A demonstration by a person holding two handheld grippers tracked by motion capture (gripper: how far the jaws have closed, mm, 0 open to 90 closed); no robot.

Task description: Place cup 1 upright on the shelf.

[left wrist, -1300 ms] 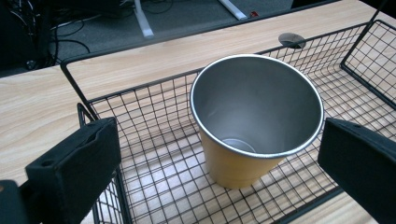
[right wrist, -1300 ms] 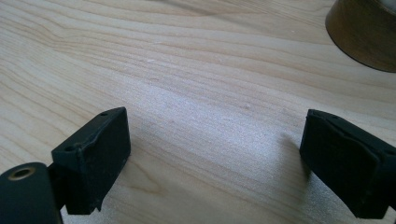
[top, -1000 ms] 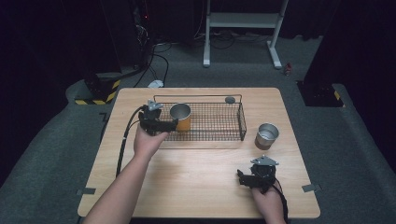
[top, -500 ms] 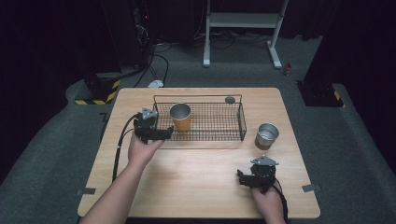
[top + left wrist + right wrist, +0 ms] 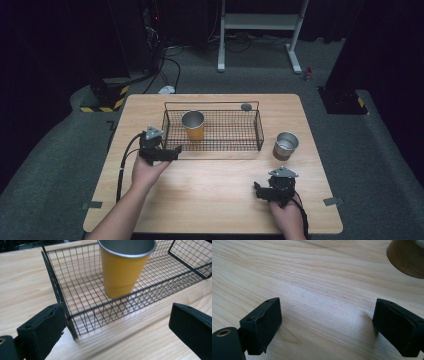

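A yellow metal cup (image 5: pixel 193 125) stands upright in the left part of a black wire basket (image 5: pixel 220 147). My left gripper (image 5: pixel 172 152) hovers at the basket's front-left corner, pointing at the cup (image 5: pixel 122 270). Its jaws (image 5: pixel 117 325) are open and have just been closing a little. The basket's corner wire (image 5: pixel 60 290) runs close by the left jaw, and no pad presses on it. A silver cup (image 5: pixel 286 145) stands on the table to the right of the basket. My right gripper (image 5: pixel 257 191) rests near the front edge, open over bare wood (image 5: pixel 327 322).
A small dark round object (image 5: pixel 246 106) lies behind the basket's back rim. The base of the silver cup (image 5: pixel 407 257) appears at the top right of the right gripper view. Bare wooden tabletop (image 5: pixel 210 200) spreads between the two hands.
My left gripper has drawn back from beside the yellow cup, moving left and toward the person, down to the basket's front-left corner. The right gripper has stayed still.
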